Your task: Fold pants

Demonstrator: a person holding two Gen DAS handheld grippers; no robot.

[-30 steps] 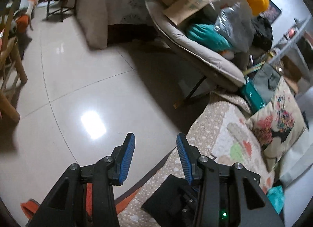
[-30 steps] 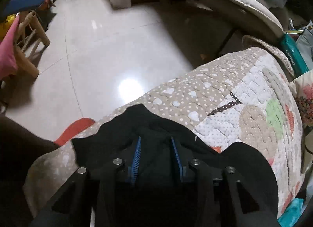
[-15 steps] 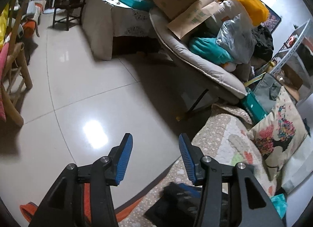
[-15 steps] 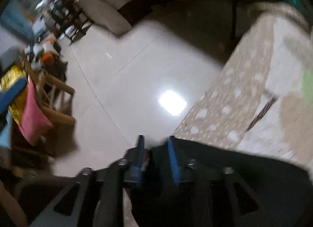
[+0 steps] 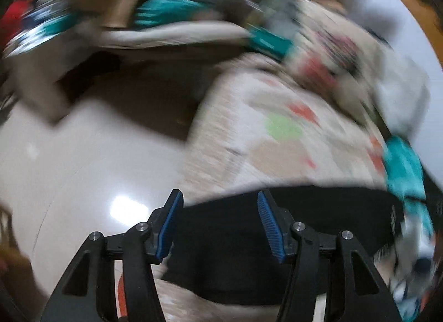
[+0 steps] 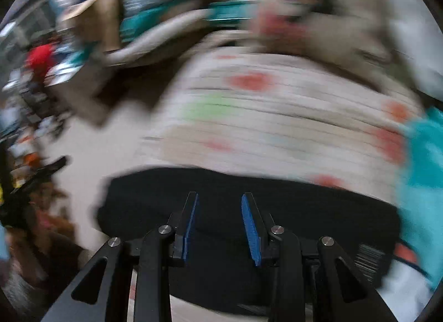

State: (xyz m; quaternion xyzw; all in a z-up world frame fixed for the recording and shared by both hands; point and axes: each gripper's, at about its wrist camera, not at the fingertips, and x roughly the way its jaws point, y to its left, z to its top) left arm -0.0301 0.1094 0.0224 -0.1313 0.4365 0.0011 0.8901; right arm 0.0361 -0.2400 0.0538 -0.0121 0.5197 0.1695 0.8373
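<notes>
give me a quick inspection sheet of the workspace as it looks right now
surface: patchwork quilt over a padded seat, blurred by motion
job's things: black pants lie in a flat dark band along the quilt's near edge
clutter: teal cloth at the quilt's right end; patterned cushion behind
grippers: left claw open above the pants, nothing gripped; it has just been opening. right claw open above the pants, pads clear of the fabric
cables: nothing seen
surroundings: glossy tiled floor on the left; a lounge chair piled with boxes and bags; detail lost to blur
</notes>
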